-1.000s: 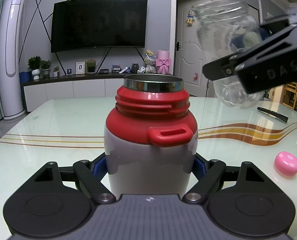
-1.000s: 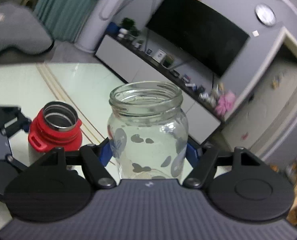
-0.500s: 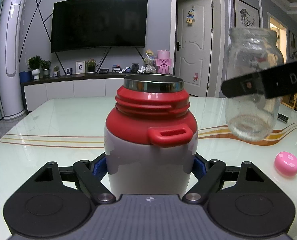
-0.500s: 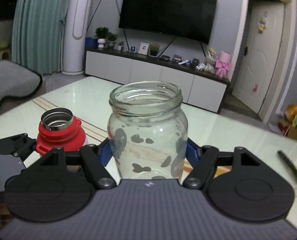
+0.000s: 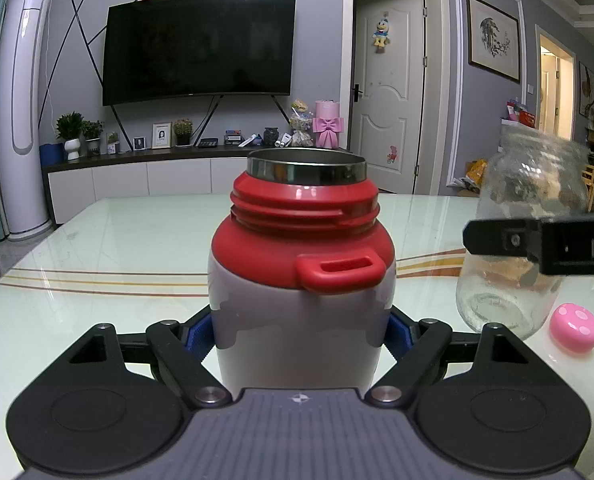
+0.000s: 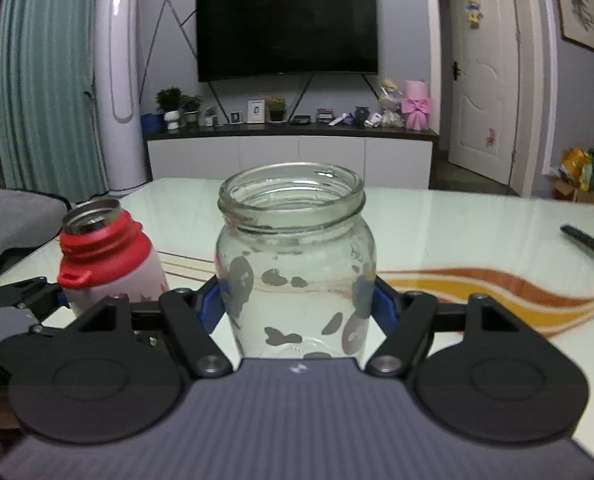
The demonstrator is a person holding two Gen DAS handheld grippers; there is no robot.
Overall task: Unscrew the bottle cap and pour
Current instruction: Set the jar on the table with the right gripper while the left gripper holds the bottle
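Observation:
My left gripper point(image 5: 301, 332) is shut on a white flask with a red top point(image 5: 301, 264). The flask stands upright on the glass table, its steel mouth open and uncapped. My right gripper point(image 6: 297, 304) is shut on a clear glass jar point(image 6: 295, 264) with dark spots, upright, open and empty-looking. In the left wrist view the jar point(image 5: 517, 236) is to the right of the flask, low over the table, with a right finger point(image 5: 537, 240) across it. In the right wrist view the flask point(image 6: 105, 256) is to the left of the jar.
A pink spotted cap point(image 5: 573, 328) lies on the table right of the jar. A black remote point(image 6: 589, 242) lies at the far right. The pale glass table point(image 5: 137, 240) has orange stripes. A grey chair point(image 6: 13, 220) stands off its left edge.
The right gripper has turned the jar from tilted above the flask back to upright and lowered it to the right of the flask. The left gripper and flask have not moved.

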